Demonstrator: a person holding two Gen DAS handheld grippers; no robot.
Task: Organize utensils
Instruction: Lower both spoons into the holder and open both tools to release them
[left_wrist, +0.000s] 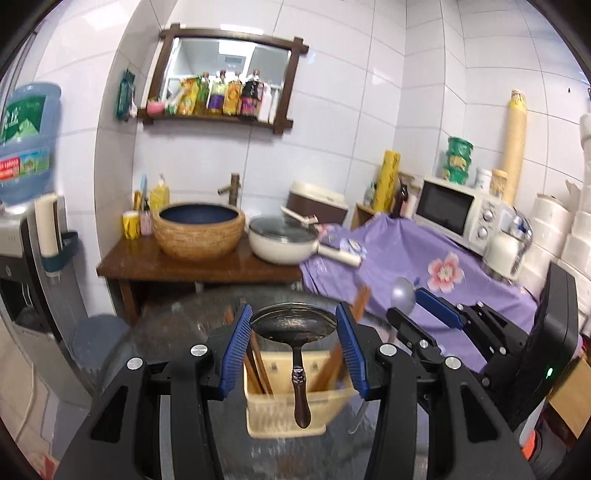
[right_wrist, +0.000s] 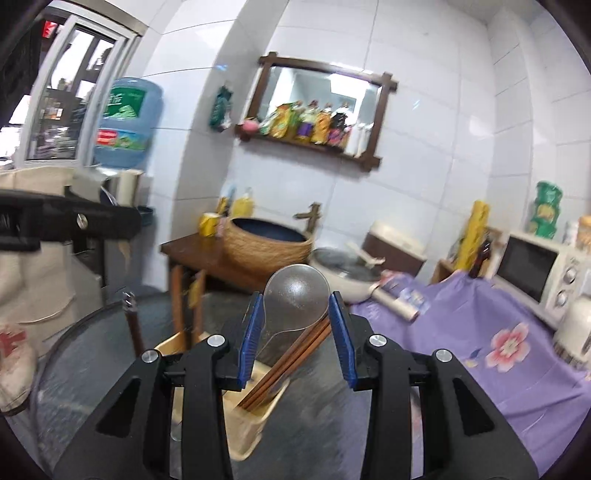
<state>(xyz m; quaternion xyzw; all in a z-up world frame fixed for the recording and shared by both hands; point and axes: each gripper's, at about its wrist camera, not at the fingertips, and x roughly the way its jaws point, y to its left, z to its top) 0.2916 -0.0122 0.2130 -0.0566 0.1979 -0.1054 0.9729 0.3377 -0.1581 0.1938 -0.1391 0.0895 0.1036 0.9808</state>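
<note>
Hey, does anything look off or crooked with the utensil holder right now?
Nothing is spilled or broken. The utensil holder stands upright with chopsticks leaning slantwise in it. Each gripper holds a spoon by its bowl: the left gripper a dark spoon, the right gripper a silver spoon.
</note>
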